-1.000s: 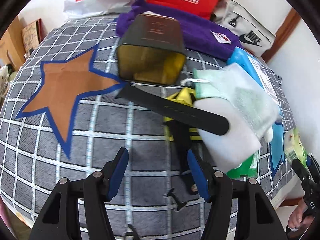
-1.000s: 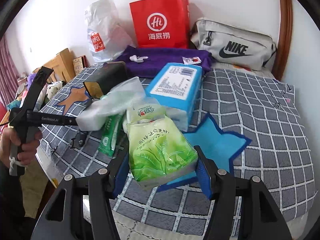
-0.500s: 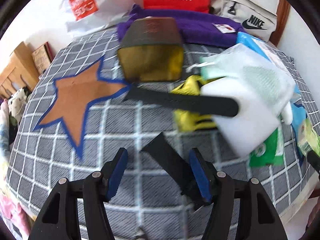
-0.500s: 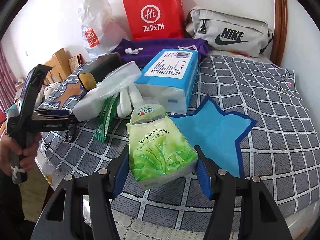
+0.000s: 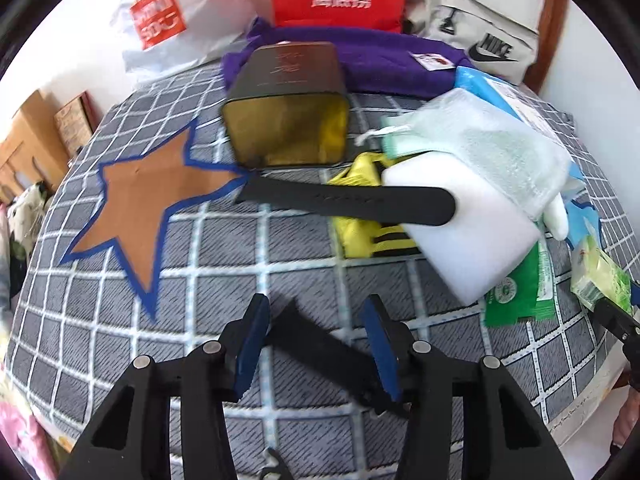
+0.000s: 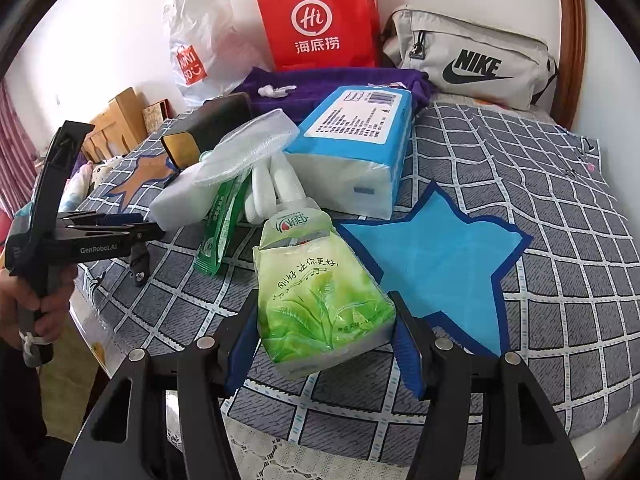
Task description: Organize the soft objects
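Note:
My right gripper [image 6: 326, 340] is shut on a green tissue pack [image 6: 320, 292], held just above the grey checked bed cover beside the blue star patch [image 6: 436, 256]. My left gripper [image 5: 316, 340] is open, with a black strap [image 5: 320, 344] lying between its blue pads. It also shows in the right wrist view [image 6: 140, 236] at the left. A pile lies mid-bed: white foam block [image 5: 460, 236], mesh bag [image 5: 480, 148], blue tissue pack [image 6: 360, 148], green sachet [image 6: 218, 224], yellow item [image 5: 360, 208]. A second black strap [image 5: 348, 200] lies across the foam block.
An orange star patch [image 5: 140, 192] lies at the left. A dark open tin box [image 5: 288, 108] lies on its side behind the pile. A purple cloth [image 6: 320, 84], red paper bag [image 6: 320, 16], white plastic bag [image 6: 200, 40] and grey Nike bag [image 6: 468, 60] line the wall.
My left gripper has moved forward so that the black strap lies between its fingers. My right gripper has carried the green tissue pack back and lower, away from the pile.

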Demonstrator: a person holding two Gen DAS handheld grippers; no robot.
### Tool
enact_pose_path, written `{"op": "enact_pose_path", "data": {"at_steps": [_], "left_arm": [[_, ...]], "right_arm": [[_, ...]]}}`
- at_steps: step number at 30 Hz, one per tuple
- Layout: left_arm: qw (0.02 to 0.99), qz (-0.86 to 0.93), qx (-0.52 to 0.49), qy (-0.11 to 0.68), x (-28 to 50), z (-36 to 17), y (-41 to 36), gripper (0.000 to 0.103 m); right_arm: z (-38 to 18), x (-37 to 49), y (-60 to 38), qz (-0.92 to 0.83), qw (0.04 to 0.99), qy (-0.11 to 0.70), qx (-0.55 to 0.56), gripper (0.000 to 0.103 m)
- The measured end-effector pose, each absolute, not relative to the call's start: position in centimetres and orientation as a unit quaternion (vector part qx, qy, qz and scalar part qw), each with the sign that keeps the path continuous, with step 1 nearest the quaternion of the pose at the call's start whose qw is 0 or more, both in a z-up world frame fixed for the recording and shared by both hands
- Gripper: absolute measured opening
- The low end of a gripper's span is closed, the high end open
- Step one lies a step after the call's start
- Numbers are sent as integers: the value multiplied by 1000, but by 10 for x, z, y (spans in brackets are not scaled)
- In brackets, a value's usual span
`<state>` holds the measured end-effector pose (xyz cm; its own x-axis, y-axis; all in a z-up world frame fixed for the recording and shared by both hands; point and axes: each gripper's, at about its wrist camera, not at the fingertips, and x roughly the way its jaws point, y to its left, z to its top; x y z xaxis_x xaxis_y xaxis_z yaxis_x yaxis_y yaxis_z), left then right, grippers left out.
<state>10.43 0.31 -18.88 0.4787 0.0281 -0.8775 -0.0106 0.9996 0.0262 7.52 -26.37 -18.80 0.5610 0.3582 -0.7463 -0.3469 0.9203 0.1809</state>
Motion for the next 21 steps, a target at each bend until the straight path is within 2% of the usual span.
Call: {"op": "enact_pose_path", "data": {"at_steps": [4,15,16,17,19,21], "left_arm": [[847,24,-19,531,93,-186,18,55],[828,15,-80,554,72,-190,10,56],[832,10,-75,549,73,-191,4,55],[841,9,-52,539,75,-192,-5,48],[852,18,-19,524,80,-192,-15,42],[857,16,-15,515,87,-191,-17,38]], "right_arm": [[-188,74,-266,198,885,422,11,60],[-196,75,-270,193,883,427,15,60],[-197,76,-271,193,883,428,19,60],[-197,77,-272,194,882,429,22,60],[-197,77,-272,194,882,429,25,60],[-195,77,-275,193,885,423,31,60]]}}
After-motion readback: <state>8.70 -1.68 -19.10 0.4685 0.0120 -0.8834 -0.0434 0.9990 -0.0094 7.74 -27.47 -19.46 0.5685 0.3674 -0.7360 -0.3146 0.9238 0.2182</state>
